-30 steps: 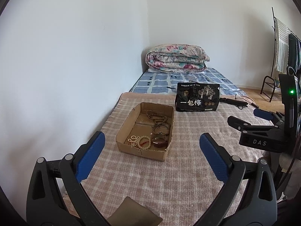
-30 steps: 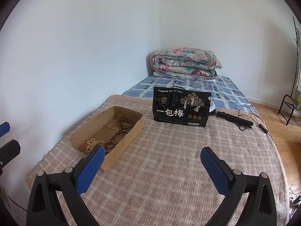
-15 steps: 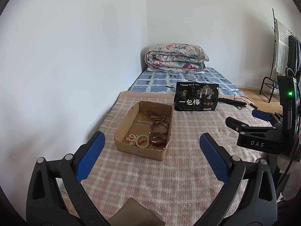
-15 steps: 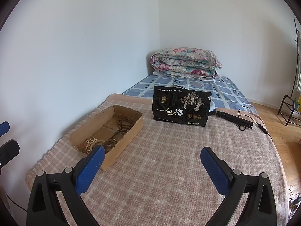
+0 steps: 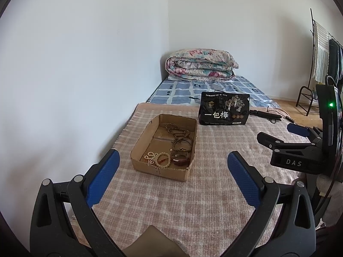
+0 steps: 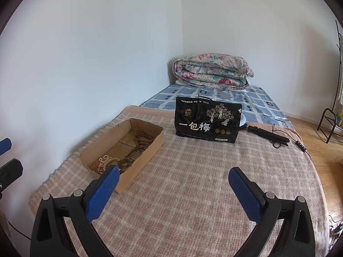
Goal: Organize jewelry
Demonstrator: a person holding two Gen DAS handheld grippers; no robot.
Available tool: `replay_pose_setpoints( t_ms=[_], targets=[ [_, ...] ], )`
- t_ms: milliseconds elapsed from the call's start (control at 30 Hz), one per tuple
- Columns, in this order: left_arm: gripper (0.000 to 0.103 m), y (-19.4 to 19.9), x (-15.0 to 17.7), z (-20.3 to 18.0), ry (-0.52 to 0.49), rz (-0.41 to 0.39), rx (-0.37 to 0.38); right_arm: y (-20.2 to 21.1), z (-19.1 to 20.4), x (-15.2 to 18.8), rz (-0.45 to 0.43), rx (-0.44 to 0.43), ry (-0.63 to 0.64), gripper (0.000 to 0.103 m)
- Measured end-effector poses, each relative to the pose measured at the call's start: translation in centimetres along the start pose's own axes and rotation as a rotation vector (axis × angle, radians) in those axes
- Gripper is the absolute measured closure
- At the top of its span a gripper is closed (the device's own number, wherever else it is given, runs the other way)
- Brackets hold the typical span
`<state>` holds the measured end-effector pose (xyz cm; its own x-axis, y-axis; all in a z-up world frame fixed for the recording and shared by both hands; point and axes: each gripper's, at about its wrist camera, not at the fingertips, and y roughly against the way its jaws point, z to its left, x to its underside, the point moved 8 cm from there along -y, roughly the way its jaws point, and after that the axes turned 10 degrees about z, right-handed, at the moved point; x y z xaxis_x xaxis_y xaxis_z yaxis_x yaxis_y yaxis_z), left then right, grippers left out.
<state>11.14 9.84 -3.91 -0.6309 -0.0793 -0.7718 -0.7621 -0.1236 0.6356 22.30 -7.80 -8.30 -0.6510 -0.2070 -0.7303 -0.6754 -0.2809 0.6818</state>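
Note:
A shallow cardboard box (image 5: pixel 141 143) (image 6: pixel 148 150) lies on the checked blanket, left of centre. Inside it are brown bead strings (image 5: pixel 179 131) (image 6: pixel 141 138), pale bead bracelets (image 5: pixel 157 159) (image 6: pixel 105 160) and a dark bangle (image 5: pixel 181 160). My left gripper (image 5: pixel 172 160) hovers open above the blanket, short of the box, nothing between its blue pads. My right gripper (image 6: pixel 172 177) is open too, right of the box; its body also shows in the left wrist view (image 5: pixel 298 145). Behind the box a black snack bag (image 5: pixel 224 111) (image 6: pixel 206 121) stands upright.
The white wall runs close along the blanket's left edge (image 5: pixel 126 128). A folded floral quilt (image 5: pixel 200 66) lies at the bed's far end. A black folded tripod with a cable (image 6: pixel 268 137) rests right of the bag. A drying rack (image 5: pixel 321 64) stands on the wooden floor at right.
Both grippers have drawn back and risen a little, so the box and bag look slightly farther away. Both stay open.

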Motion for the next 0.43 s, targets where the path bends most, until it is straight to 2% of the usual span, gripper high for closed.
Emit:
replay_pose_setpoints(
  t_ms=[433],
  targets=[
    [0.001, -0.02, 0.05, 0.08, 0.002, -0.020, -0.010, -0.02, 0.09, -0.07, -0.001, 0.001, -0.002, 0.000]
  ],
)
